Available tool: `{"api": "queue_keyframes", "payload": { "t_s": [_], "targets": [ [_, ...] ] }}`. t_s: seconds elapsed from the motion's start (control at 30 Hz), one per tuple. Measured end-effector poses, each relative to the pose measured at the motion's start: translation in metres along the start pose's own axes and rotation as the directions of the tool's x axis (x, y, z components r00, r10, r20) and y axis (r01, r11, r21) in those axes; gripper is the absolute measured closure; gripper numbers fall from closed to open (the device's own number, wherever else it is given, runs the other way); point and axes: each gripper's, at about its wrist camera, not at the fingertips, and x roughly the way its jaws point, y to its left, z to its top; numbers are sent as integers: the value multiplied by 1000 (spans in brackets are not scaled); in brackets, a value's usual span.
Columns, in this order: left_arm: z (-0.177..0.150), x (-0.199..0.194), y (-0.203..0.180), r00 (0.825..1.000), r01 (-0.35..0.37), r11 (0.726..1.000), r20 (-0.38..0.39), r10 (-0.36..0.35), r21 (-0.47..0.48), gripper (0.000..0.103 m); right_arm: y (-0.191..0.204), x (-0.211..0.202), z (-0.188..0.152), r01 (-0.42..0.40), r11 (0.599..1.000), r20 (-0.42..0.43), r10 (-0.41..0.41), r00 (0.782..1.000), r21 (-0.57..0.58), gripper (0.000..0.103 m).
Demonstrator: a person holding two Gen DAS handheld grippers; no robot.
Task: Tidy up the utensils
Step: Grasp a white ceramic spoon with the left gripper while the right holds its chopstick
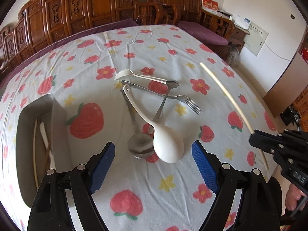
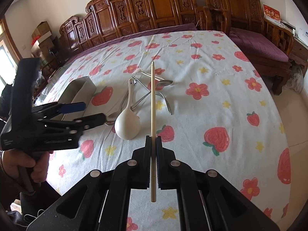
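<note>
A pile of utensils lies mid-table: a large white rice spoon point(image 1: 165, 142) point(image 2: 128, 123), a steel ladle point(image 1: 139, 146), a steel fork point(image 1: 184, 100), a small steel spoon point(image 1: 171, 84) and a white plastic spoon point(image 1: 125, 74). My left gripper point(image 1: 154, 154) is open, its blue pads on either side of the rice spoon's bowl, just short of it. My right gripper point(image 2: 153, 140) is shut on a pale chopstick point(image 2: 152, 100) point(image 1: 227, 94) and holds it above the table, right of the pile.
A grey utensil tray point(image 1: 30, 134) point(image 2: 80, 90) stands left of the pile and holds chopsticks and a white utensil. The table has a strawberry-and-flower cloth point(image 1: 154, 48). Carved wooden chairs point(image 1: 96, 9) line its far side.
</note>
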Motion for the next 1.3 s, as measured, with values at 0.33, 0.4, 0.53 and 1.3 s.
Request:
{"api": "queue_keyframes", "payload": {
  "t_s": [0.33, 0.4, 0.53, 1.3],
  "targets": [
    [5, 26, -9, 999, -31, 1000, -35, 31, -6, 24, -19, -7, -1, 42, 999, 1, -42, 999, 24, 97],
    [7, 33, -11, 999, -30, 1000, -45, 30, -4, 25, -21, -10, 0, 48, 999, 7, -49, 999, 25, 97],
    [13, 46, -10, 997, -25, 999, -76, 23, -26, 36, -23, -14, 1, 52, 998, 18, -53, 998, 25, 97],
    [10, 62, -30, 991, -48, 999, -127, 46, -14, 62, -23, -15, 1, 43, 999, 21, -44, 999, 27, 97]
  ]
}}
